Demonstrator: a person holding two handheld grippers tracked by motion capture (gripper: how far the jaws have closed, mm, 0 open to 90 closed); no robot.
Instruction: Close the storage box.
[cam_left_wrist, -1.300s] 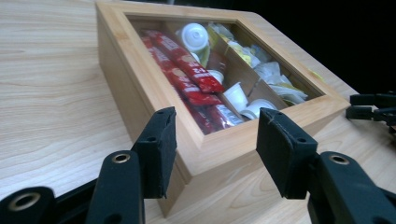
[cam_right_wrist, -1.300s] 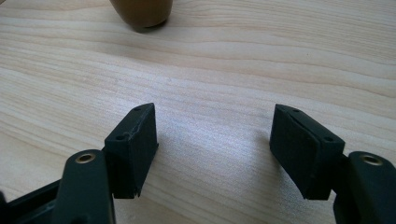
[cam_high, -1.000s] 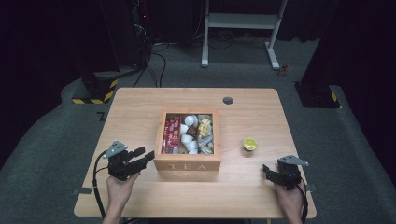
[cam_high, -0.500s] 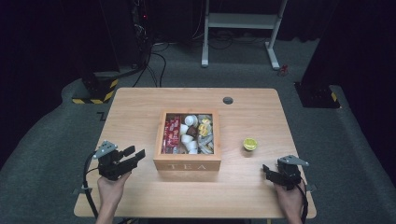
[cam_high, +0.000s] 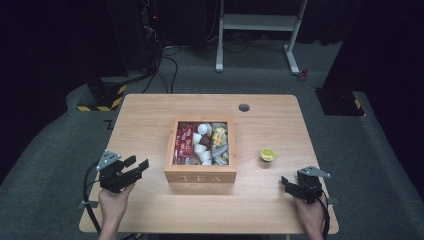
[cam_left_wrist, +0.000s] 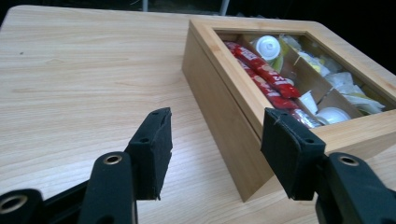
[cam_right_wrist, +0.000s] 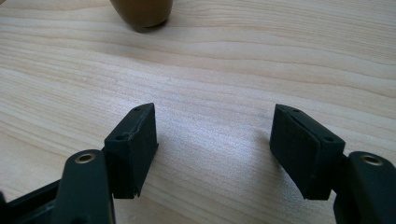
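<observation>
a wooden tea box (cam_high: 200, 176) sits mid-counter (cam_high: 150, 115), its compartments filled with red sachets (cam_left_wrist: 261, 70) and white pods (cam_left_wrist: 267, 45). the left tongs (cam_high: 136, 167) hover released just beside its left wall; the right tongs (cam_high: 285, 183) rest released near a small yellow-topped cup (cam_high: 268, 154), grasping nothing.
</observation>
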